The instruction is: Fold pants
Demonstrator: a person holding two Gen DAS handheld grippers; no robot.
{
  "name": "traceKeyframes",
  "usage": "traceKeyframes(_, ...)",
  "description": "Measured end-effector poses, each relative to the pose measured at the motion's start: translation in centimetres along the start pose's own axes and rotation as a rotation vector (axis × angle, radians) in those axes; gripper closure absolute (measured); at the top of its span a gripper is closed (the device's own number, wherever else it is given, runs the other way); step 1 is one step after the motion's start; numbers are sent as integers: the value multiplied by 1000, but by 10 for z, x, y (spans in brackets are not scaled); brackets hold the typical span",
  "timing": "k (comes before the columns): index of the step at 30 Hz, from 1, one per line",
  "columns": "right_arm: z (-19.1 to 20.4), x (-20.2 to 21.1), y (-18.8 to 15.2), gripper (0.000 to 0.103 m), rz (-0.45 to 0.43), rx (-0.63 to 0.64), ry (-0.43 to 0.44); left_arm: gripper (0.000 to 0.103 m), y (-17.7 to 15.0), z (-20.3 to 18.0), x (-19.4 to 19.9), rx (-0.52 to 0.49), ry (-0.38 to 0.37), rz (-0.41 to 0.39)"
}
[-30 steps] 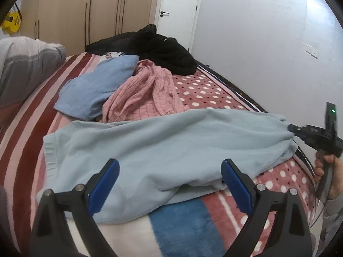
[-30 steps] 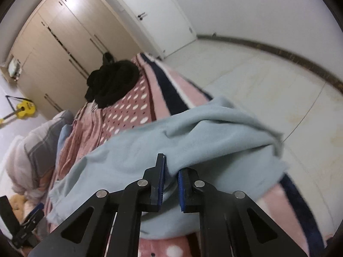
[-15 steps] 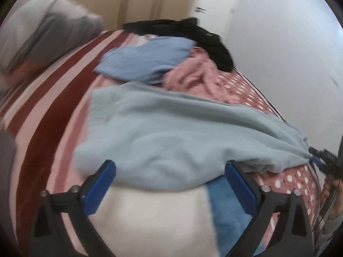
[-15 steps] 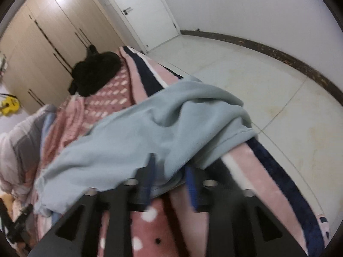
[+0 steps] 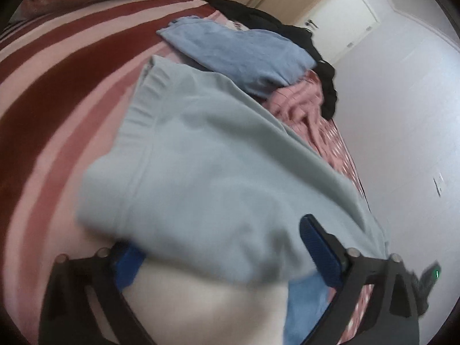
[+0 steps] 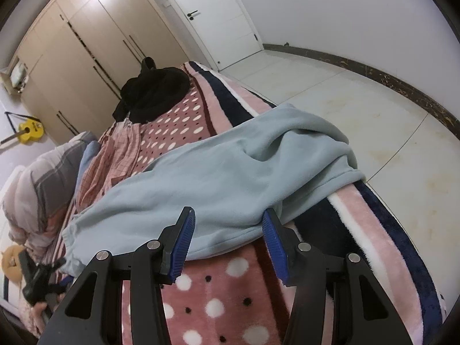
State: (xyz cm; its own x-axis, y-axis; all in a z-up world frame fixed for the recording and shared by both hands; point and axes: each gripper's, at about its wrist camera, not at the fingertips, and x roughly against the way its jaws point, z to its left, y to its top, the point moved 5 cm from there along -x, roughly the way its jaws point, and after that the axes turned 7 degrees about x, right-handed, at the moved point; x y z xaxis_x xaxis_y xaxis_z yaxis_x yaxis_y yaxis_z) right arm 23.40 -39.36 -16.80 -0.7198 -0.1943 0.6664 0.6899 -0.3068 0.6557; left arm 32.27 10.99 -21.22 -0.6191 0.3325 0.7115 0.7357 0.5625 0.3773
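Bed blanket (image 6: 218, 287): pink, striped and dotted, bearing all items. Light blue pants (image 6: 230, 178): spread lengthwise across the blanket, one end drooping at the bed's edge. Right gripper (image 6: 227, 241): fingers spread wide, empty, tips at the pants' near hem. Left gripper (image 5: 221, 256): fingers wide apart, tilted, one blue pad (image 5: 126, 264) tucked under the pants' waistband corner; nothing clamped.

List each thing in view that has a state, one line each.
Light blue pants: spread lengthwise on the bed, not folded, held by neither gripper.
Left gripper: open, at the waistband end.
Right gripper: open, at the cuff end.
White door: closed.
Wardrobe: doors closed.
Black clothes: heaped.
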Motion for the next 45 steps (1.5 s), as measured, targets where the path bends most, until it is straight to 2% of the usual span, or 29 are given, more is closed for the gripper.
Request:
traceKeyframes(2,0,1,1,58,-2,-3,4,44,10,0,-5,14,47,-44)
traceKeyframes(3,0,2,1,58,-3,-3,5,80,17,0,-7,13,83,-65)
traceKeyframes(4,0,3,1,58,-6,-5,4,93,21,0,-7,5,93,-74)
traceKeyframes(5,-2,4,1,58,-7,-6,4,92,24,-1,-5,-2,81,-78)
traceKeyframes(7,-3,6,1,58,-7,-9,5,95,28,-3,9,-41,96,-135)
traceKeyframes(10,-5,8,0,58,-2,-10,7,97,39,-6,45,-87,113,-242)
traceKeyframes(16,-6,11,-5,58,18,0,12,97,60,-7,100,-175,162,-341)
traceKeyframes(19,-3,13,-9,58,34,8,28,97,65,-15,137,-241,189,-438)
traceKeyframes(22,0,14,-14,58,49,22,34,97,82,-6,169,-198,176,-474)
traceKeyframes(26,5,13,-21,58,84,27,64,97,101,19,215,-165,237,-565)
traceKeyframes(30,17,12,-29,58,112,86,69,97,118,46,265,-119,309,-659)
traceKeyframes(32,24,10,-32,58,124,99,78,97,120,49,274,-133,312,-657)
traceKeyframes(34,29,8,-32,56,129,106,87,97,115,43,273,-180,271,-629)
traceKeyframes(37,36,6,-29,55,107,117,89,97,100,28,256,-241,232,-571)
traceKeyframes(41,39,-3,-17,48,87,85,102,97,78,10,226,-266,155,-481)
traceKeyframes(45,35,-29,-6,47,102,61,83,97,56,-7,208,-300,98,-433)
